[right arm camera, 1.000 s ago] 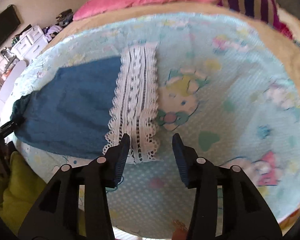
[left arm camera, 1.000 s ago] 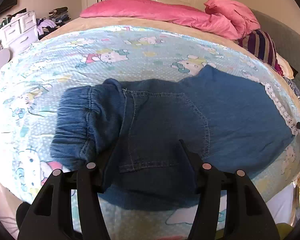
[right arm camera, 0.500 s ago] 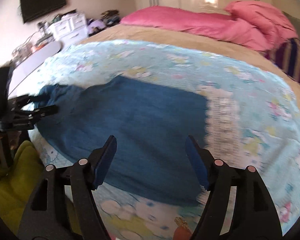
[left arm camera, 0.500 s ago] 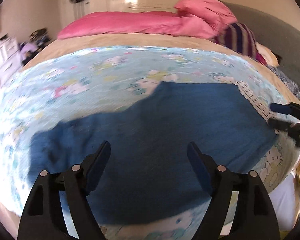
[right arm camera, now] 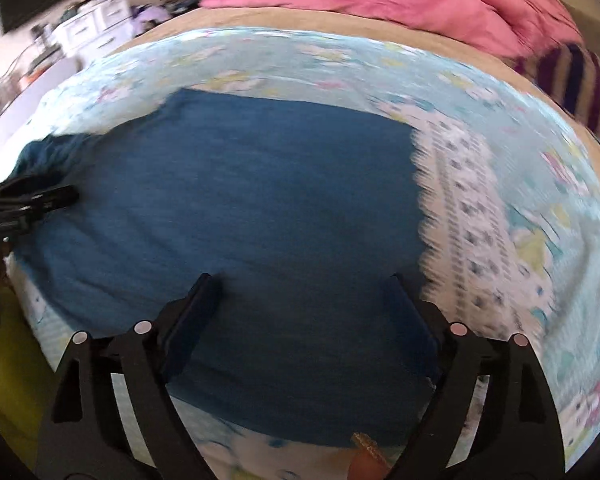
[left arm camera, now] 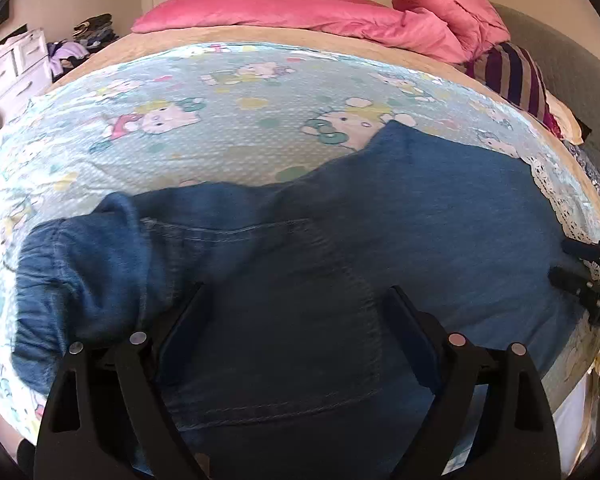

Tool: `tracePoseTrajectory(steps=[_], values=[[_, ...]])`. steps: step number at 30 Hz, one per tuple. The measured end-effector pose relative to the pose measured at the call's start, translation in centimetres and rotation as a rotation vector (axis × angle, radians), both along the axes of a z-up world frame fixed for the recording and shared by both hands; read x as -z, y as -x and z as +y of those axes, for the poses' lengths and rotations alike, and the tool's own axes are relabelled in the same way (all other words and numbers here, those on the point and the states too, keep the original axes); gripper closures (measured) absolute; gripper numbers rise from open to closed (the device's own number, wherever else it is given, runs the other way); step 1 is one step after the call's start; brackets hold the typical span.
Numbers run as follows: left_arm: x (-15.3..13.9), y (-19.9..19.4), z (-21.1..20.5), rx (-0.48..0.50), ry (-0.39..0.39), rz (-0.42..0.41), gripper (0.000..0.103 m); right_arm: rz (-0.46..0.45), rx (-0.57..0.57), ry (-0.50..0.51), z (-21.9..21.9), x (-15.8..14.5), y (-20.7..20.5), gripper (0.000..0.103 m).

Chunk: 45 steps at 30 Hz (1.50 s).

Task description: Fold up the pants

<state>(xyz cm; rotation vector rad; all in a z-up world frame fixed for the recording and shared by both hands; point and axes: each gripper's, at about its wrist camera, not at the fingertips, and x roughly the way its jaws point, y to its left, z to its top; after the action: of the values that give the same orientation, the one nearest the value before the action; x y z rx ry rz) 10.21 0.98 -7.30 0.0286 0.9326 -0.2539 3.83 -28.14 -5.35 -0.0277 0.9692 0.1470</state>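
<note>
Folding step: we judge we are about to take hold of the pants (left arm camera: 380,240) for a fold; nothing is gripped yet.
Left claw: our left claw (left arm camera: 294,304) stands wide open over the waist end, near the stitched back pocket (left arm camera: 276,312), holding nothing.
Right claw: our right claw (right arm camera: 302,294) is also spread wide and empty, over the leg end just short of the lace hem (right arm camera: 460,216).
Where the pants lie: flat on the cartoon-print sheet (left arm camera: 220,120) of the bed, on the side away from the pink duvet (left arm camera: 300,12), close to the sheet's near edge.
Long axis: it runs crosswise, roughly parallel to the pink duvet.
Pointing: the gathered waistband (left arm camera: 72,280) points to our left, the lace hem to our right.
Doing it well: we should pinch both layers at matching near-edge spots, one claw per end, so the cloth lifts evenly.
Care: we would smooth the bunched waistband first, otherwise the fold may go lumpy.
Limit: the right view is blurred, so fine hem detail escapes us.
</note>
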Motion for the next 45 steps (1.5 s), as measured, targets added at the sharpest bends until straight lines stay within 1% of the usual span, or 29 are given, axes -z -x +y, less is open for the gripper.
tracePoseTrajectory(steps=[2,4,6,7,9,12,14,16,17,18,24,30,36,38,45], values=[[0.1,0.4,-0.1,0.005,-0.018,-0.015,0.016,0.002,0.005,-0.012,-0.2,0.2,0.1,0.023],[0.1,0.7,-0.4,0.002,-0.045,-0.027,0.016,0.001,0.009,0.002,0.1,0.3,0.1,0.022],[-0.3,1.1,-0.4,-0.01,-0.052,-0.032,0.015,-0.001,0.014,0.001,0.2,0.2,0.1,0.021],[-0.7,1.3,-0.4,-0.012,-0.053,-0.037,0.014,-0.006,0.015,-0.008,0.1,0.0,0.1,0.021],[-1.5,2.1,-0.2,-0.012,-0.038,-0.049,0.01,-0.025,0.016,-0.041,-0.2,-0.7,0.5,0.021],[-2.4,2.9,0.1,-0.011,-0.014,-0.06,0.009,-0.063,0.007,-0.074,-0.5,-2.2,1.3,0.021],[-3.2,3.3,0.3,-0.012,-0.001,-0.07,0.008,-0.089,0.002,-0.069,-0.5,-3.2,1.7,0.018],[-3.9,3.6,0.3,-0.015,0.007,-0.081,0.008,-0.111,0.004,-0.07,-0.6,-4.2,2.1,0.016],[-4.3,3.9,0.3,-0.015,0.015,-0.086,0.007,-0.123,0.006,-0.073,-0.8,-4.7,2.3,0.016],[-4.5,4.0,0.2,-0.015,0.019,-0.088,0.005,-0.132,0.008,-0.075,-0.9,-5.0,2.4,0.016],[-6.6,5.3,-0.5,0.008,0.03,-0.124,0.005,-0.186,0.039,-0.069,-2.5,-7.0,3.7,0.015],[-8.4,5.9,-2.4,0.062,0.037,-0.151,0.004,-0.214,0.097,-0.069,-5.0,-8.1,4.7,0.014],[-9.3,5.0,-5.2,0.122,0.03,-0.153,0.005,-0.233,0.149,-0.068,-7.0,-8.4,5.6,0.013],[-9.5,4.5,-6.2,0.141,0.027,-0.15,0.005,-0.231,0.167,-0.071,-7.6,-8.3,5.7,0.012],[-9.8,2.5,-10.2,0.217,0.011,-0.148,0.005,-0.202,0.201,-0.084,-9.1,-7.0,5.8,0.011]])
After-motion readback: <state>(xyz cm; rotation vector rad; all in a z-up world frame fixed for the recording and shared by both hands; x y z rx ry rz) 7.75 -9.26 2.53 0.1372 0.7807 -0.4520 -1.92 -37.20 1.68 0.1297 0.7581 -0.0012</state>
